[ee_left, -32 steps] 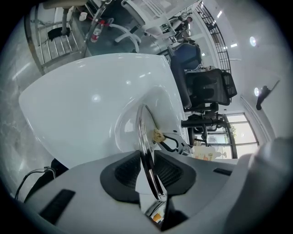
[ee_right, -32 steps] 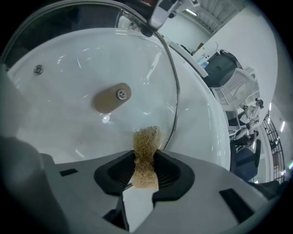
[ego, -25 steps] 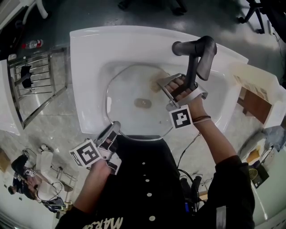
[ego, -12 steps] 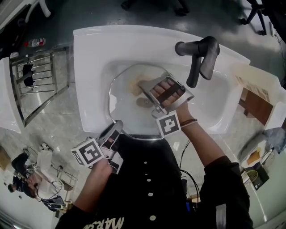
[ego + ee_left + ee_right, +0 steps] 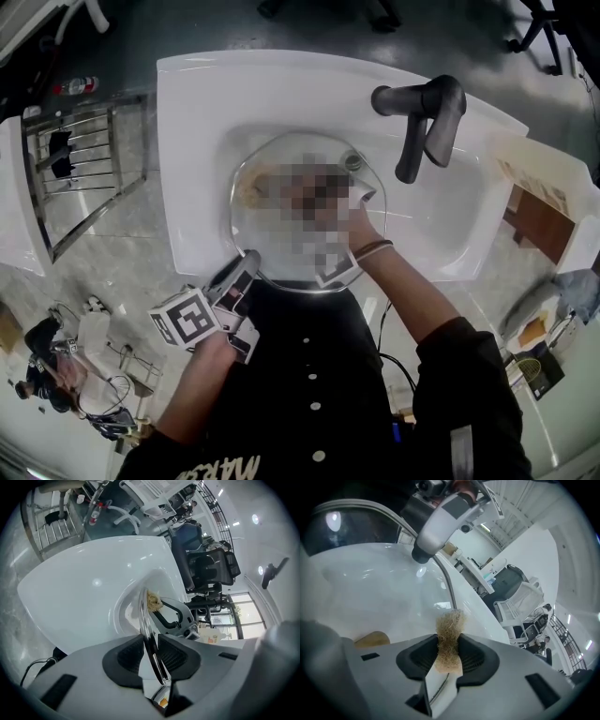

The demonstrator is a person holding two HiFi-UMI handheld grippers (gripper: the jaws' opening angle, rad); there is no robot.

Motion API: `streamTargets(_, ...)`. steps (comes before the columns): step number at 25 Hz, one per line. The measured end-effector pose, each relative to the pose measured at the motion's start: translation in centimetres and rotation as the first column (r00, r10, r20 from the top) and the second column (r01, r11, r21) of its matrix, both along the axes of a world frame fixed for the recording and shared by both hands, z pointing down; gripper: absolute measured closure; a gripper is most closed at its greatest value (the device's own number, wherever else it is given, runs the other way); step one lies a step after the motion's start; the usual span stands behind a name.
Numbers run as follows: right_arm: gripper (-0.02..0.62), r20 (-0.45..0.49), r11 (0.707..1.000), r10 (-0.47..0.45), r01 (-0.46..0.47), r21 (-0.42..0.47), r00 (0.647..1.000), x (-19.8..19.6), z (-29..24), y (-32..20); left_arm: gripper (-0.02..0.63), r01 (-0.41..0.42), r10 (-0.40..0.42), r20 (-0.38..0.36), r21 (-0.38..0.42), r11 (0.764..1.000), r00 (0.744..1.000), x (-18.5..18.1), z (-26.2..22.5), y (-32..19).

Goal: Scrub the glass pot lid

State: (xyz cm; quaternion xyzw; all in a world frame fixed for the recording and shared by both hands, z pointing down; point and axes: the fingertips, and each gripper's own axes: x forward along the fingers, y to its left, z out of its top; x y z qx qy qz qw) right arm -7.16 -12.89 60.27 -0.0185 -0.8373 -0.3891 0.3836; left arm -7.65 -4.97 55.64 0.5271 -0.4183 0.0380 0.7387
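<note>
1. The sink [image 5: 187, 141] holds the glass pot lid [image 5: 281, 155] over its basin.
2. The left tongs [image 5: 152, 656] stay clamped on the lid's near rim.
3. The right tongs [image 5: 449, 656], pinching the scrub pad [image 5: 449, 637], have swept from the faucet [image 5: 422, 117] side across the glass, so scrubbing looks mid-stroke.

Upside-down white lettering [image 5: 230, 466] crosses the person's black shirt [image 5: 309, 375] at the bottom edge of the head view, cut off by the frame and too partial to read. The cube [image 5: 185, 319] on the left gripper [image 5: 240, 268] bears a black-and-white square marker, without letters.
</note>
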Motion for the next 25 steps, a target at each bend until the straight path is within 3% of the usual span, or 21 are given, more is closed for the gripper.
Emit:
streamTargets(9,0.458,-0.051,0.996,-0.044,0.040,-0.076,0.998,0.7,0.3,0.5,0.492,-0.015,0.015,0.021,0.009,1.000,1.000,-0.2,0.0,0.0)
streamTargets(25,0.460,-0.249,0.983,-0.094,0.049,-0.179,0.964,10.4,1.7,2.8,0.491,-0.009,0.009,0.004,0.015,1.000,1.000,0.2,-0.2,-0.2)
